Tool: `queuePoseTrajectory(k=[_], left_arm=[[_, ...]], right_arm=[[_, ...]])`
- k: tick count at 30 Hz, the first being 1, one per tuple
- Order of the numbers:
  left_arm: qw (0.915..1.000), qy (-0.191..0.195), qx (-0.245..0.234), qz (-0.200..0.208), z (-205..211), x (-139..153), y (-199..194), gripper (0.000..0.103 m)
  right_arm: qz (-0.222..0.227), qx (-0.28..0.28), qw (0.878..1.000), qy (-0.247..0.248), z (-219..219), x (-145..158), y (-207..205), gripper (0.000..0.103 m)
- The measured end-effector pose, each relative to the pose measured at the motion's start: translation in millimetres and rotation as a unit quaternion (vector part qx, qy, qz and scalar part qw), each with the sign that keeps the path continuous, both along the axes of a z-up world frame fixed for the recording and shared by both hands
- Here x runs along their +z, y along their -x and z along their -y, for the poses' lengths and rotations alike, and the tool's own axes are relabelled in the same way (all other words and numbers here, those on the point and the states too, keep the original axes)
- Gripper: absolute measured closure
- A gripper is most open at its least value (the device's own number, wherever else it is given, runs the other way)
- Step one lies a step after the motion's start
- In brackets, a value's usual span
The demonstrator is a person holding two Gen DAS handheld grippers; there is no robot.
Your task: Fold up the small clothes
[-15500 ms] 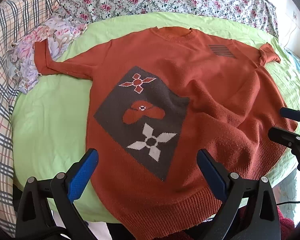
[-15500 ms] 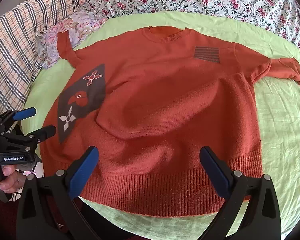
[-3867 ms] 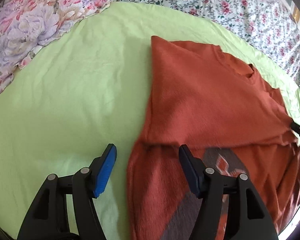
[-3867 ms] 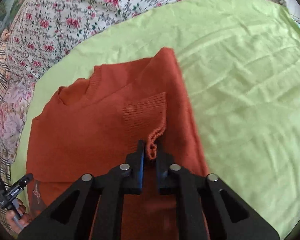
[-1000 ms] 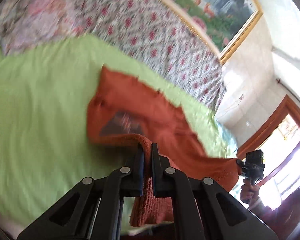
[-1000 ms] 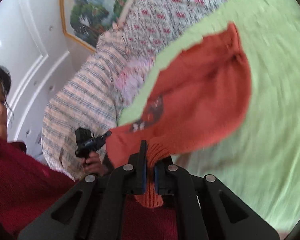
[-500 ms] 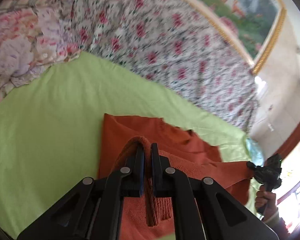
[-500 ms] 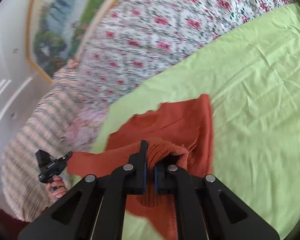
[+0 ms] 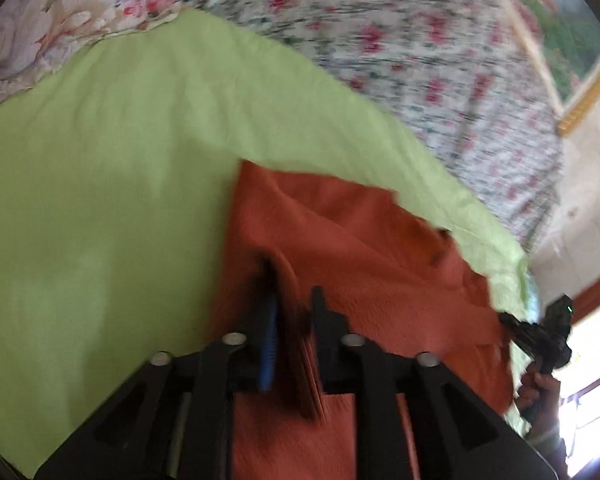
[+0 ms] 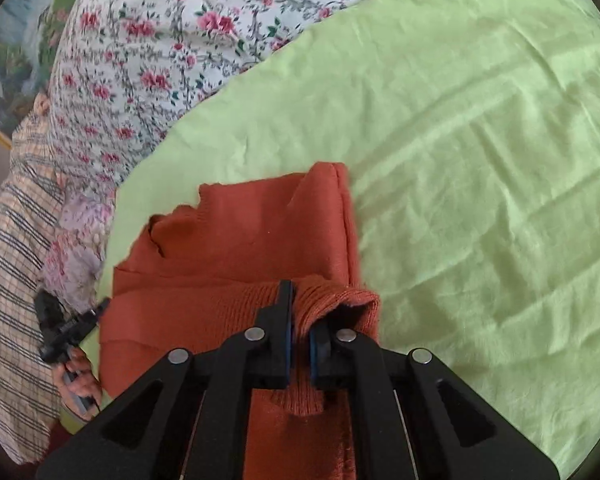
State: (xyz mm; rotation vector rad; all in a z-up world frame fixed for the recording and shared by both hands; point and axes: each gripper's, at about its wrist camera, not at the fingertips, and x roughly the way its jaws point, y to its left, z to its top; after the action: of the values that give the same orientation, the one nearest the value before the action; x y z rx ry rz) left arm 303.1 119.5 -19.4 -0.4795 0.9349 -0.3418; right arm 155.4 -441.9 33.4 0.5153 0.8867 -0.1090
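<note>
Both hand-held grippers at sweater hem, sweater folded over on green sheet

Sweater (image 10: 252, 240) lies on sheet (image 10: 480, 140) of bed, hem doubled up toward collar. Right hand-held gripper (image 10: 298, 344): jaws narrow, pinching ribbed hem. Left hand-held gripper (image 9: 292, 336): jaws slightly apart w/ hem fabric between; blurred, can't tell if gripped. Floral quilt (image 10: 160, 40) behind.

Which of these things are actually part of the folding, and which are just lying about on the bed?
Part of the job:
orange sweater
left gripper
right gripper
green sheet it is folded on

Just lying about:
floral bedspread
plaid blanket
pale flowered cloth
</note>
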Motion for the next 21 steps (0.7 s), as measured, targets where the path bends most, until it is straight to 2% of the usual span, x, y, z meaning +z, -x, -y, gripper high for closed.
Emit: queuePoseTrajectory(k=[2,5,8,10,12,15,19,21], left_arm=[[0.9994,0.0,-0.031,0.015,16.1,6.2,24.2,0.064],[0.9942,-0.002,-0.105,0.023,61.5,7.1,51.7,0.058],[0.9869,-0.024,-0.16,0.005,104.8,-3.3,52.5,0.058],[0.9819,-0.078,-0.173,0.002,126.6,-11.4,44.6,0.058],[0.978,-0.107,-0.179,-0.005,134.5,-17.2,28.5,0.058],[0.9774,-0.135,-0.163,-0.014,127.8,-17.4,-12.1,0.071],[0.9847,-0.143,-0.098,-0.016,104.8,-3.6,-70.5,0.07],[0.9895,-0.132,-0.058,-0.012,88.1,4.3,-87.6,0.067]], right_arm=[[0.023,-0.002,0.999,0.039,-13.5,16.5,19.1,0.086],[0.044,0.032,0.996,0.064,-48.9,25.5,38.3,0.078],[0.009,0.132,0.99,0.048,-98.1,1.0,33.3,0.076],[-0.018,0.171,0.984,0.05,-115.4,-15.8,23.9,0.076],[-0.04,0.189,0.978,0.078,-122.4,-26.2,12.4,0.076],[-0.061,0.146,0.977,0.146,-101.4,-23.0,-11.7,0.076],[-0.031,0.047,0.986,0.155,-53.1,2.2,-35.4,0.076],[-0.009,0.01,0.989,0.147,-37.0,13.7,-38.1,0.076]])
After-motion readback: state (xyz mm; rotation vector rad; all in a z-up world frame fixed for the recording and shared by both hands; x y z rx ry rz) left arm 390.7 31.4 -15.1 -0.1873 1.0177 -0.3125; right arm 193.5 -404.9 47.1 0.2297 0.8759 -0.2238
